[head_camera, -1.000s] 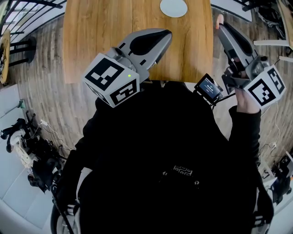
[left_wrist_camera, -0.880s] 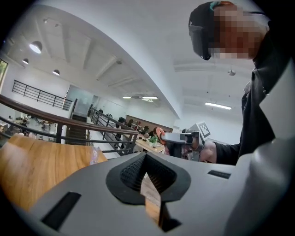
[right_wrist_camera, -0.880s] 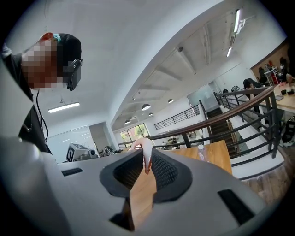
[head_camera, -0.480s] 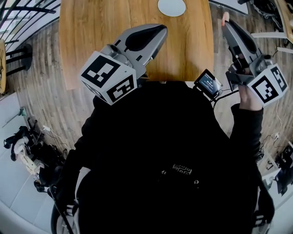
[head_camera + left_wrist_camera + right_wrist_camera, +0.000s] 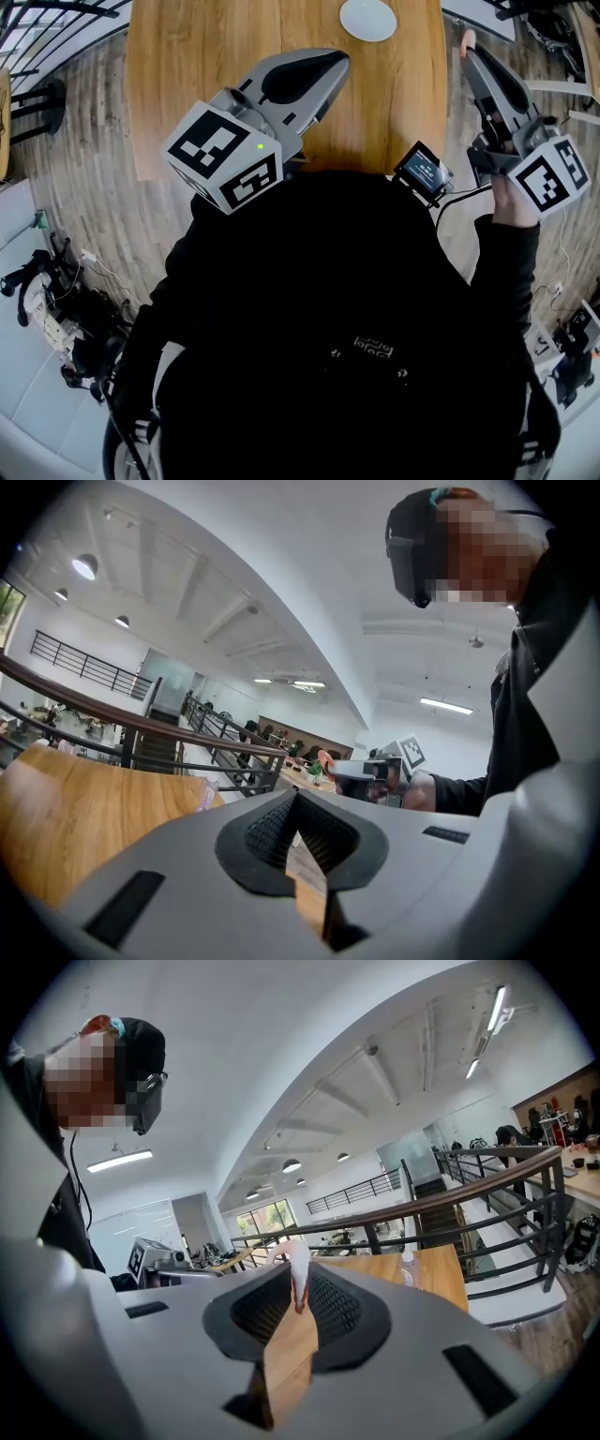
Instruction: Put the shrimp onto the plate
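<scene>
In the head view the white plate (image 5: 367, 19) lies at the far edge of the wooden table (image 5: 216, 66). A pink-white shrimp (image 5: 466, 39) sticks out of the tip of my right gripper (image 5: 469, 49), which hangs off the table's right edge, to the right of the plate. The right gripper view shows the shrimp (image 5: 298, 1274) pinched upright between the black pads, with my right gripper (image 5: 298, 1288) shut on it. My left gripper (image 5: 319, 67) hovers over the table's near part, its jaws together and empty (image 5: 298, 801). In the left gripper view, the shrimp (image 5: 324, 758) shows far off.
A small black device with a screen (image 5: 427, 171) sits by the table's near right corner. A clear bottle (image 5: 405, 1266) stands on the table near a dark railing (image 5: 487, 1185). Wood floor surrounds the table; cables and gear (image 5: 56, 300) lie at left.
The right gripper with the shrimp has drifted slightly to the right, beside the table's edge. The left gripper has barely moved. The head view has shifted a little.
</scene>
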{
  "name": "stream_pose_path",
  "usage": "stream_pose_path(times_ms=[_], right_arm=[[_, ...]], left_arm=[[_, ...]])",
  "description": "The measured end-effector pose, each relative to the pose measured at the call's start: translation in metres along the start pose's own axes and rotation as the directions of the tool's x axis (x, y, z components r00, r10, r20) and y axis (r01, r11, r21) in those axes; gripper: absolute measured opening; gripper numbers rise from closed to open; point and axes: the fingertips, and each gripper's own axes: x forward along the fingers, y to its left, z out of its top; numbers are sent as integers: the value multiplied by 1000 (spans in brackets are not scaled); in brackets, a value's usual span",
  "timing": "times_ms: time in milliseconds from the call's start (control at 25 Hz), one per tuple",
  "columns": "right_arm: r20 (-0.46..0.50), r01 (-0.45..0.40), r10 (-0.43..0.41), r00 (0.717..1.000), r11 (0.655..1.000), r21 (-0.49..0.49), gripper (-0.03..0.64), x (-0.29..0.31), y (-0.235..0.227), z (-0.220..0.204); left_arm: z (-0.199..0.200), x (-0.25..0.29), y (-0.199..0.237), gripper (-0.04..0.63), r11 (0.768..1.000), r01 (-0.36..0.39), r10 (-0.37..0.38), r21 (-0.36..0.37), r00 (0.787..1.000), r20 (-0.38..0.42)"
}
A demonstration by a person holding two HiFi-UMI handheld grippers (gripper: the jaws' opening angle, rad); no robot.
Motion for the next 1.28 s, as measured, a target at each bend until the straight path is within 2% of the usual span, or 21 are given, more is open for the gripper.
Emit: stream_pose_path(times_ms=[360, 800, 1280], right_arm=[[-62, -9, 10, 998, 1000, 9, 67, 31, -9, -14], [-155, -13, 6, 988, 999, -45, 67, 78, -21, -23], [-248, 0, 3, 969, 1000, 12, 67, 98, -55, -53]], left_arm=[[-7, -18, 23, 3, 998, -36, 36, -48, 999, 6], [-16, -33, 54, 3, 991, -74, 74, -108, 997, -1], [-33, -29, 70, 3, 982, -75, 71, -171, 997, -30]])
